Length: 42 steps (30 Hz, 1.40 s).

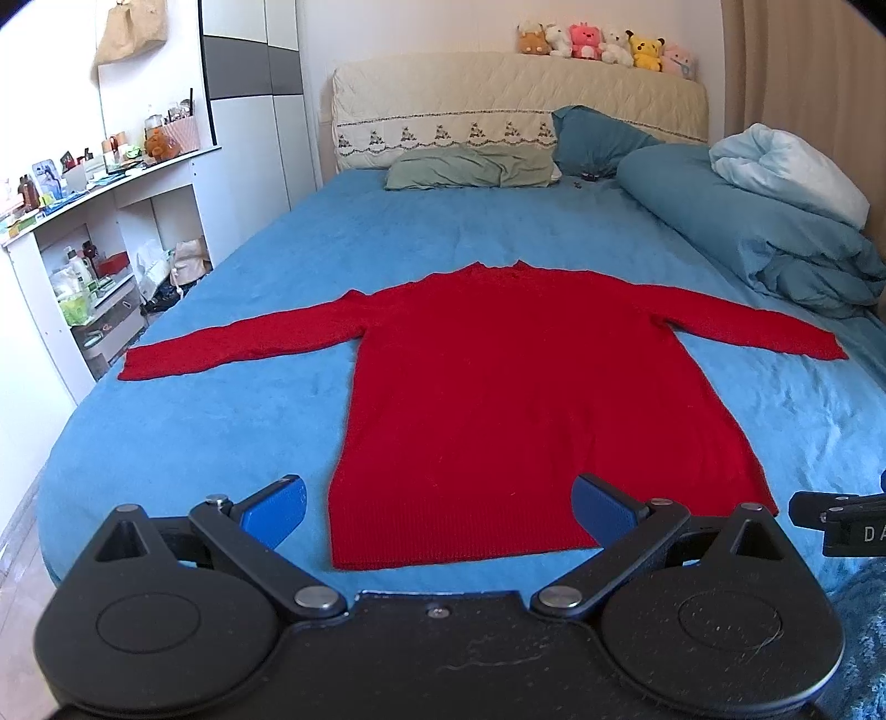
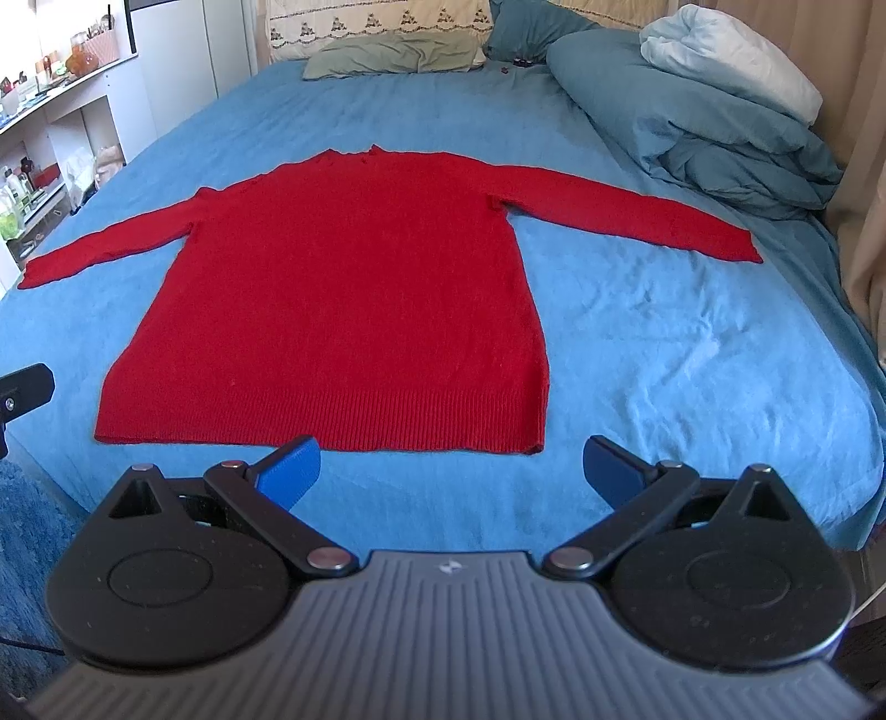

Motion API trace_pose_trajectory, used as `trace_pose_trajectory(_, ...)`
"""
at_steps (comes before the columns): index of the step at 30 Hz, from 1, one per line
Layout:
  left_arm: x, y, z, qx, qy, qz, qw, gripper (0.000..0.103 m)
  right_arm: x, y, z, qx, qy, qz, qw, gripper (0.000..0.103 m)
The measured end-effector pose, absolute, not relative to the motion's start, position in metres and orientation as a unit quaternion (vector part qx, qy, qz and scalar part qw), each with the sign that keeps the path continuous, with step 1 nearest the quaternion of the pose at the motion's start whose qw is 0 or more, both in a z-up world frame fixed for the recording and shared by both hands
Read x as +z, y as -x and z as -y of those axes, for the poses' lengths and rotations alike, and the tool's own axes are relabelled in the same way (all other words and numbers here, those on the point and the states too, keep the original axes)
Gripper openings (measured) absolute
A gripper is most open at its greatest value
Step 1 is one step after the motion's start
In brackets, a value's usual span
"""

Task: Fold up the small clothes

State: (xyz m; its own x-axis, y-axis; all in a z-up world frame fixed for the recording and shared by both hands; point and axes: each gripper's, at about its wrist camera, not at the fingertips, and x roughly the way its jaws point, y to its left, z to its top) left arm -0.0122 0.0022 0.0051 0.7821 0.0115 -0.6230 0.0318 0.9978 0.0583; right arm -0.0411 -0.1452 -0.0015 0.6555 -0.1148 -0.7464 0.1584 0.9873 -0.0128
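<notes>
A red knitted sweater [image 1: 498, 399] lies flat on the blue bed [image 1: 221, 421], sleeves spread out to both sides and hem nearest me. It also shows in the right wrist view [image 2: 354, 299]. My left gripper [image 1: 437, 507] is open and empty, hovering just in front of the hem, its blue pads either side of the hem's left half. My right gripper [image 2: 451, 471] is open and empty, just in front of the hem's right corner. The right gripper's edge shows at the far right of the left wrist view [image 1: 841, 518].
Pillows [image 1: 470, 166] and a bunched blue duvet [image 1: 775, 232] lie at the head and right side of the bed. White shelves [image 1: 99, 266] with clutter stand to the left. Plush toys [image 1: 603, 47] sit on the headboard.
</notes>
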Motion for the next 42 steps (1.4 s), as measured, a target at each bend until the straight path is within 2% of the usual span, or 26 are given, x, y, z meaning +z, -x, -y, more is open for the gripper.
trace_pose_trajectory(42, 0.011, 0.010, -0.013, -0.002, -0.010, -0.325, 0.946, 0.103, 0.000, 0.040, 0.139, -0.068, -0.022, -0.406, 0.911, 0.103)
